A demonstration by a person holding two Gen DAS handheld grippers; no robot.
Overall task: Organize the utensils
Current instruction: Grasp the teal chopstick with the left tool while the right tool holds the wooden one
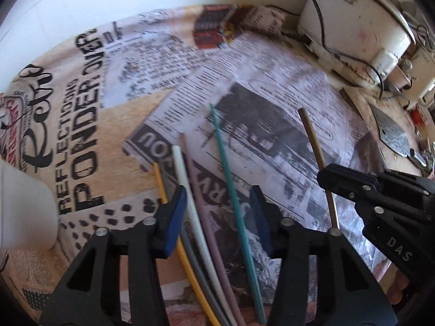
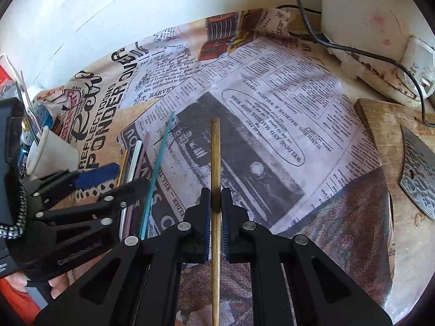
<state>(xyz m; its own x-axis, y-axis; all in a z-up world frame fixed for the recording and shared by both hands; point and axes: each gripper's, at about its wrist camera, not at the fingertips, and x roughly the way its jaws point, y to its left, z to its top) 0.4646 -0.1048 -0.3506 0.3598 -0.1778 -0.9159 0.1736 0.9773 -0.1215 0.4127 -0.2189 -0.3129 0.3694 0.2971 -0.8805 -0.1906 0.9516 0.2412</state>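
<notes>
Several thin sticks lie on the newspaper-print cloth: yellow, white, mauve and teal. My left gripper is open, with its jaws on either side of the white, mauve and teal sticks. My right gripper has its jaws closed down on a brown wooden stick; it also shows in the left wrist view. A white paper cup lies on its side at the left, with a few sticks in it.
A white appliance with a black cord stands at the back right. A wooden board with a metal blade lies at the right. A white wall runs behind the cloth.
</notes>
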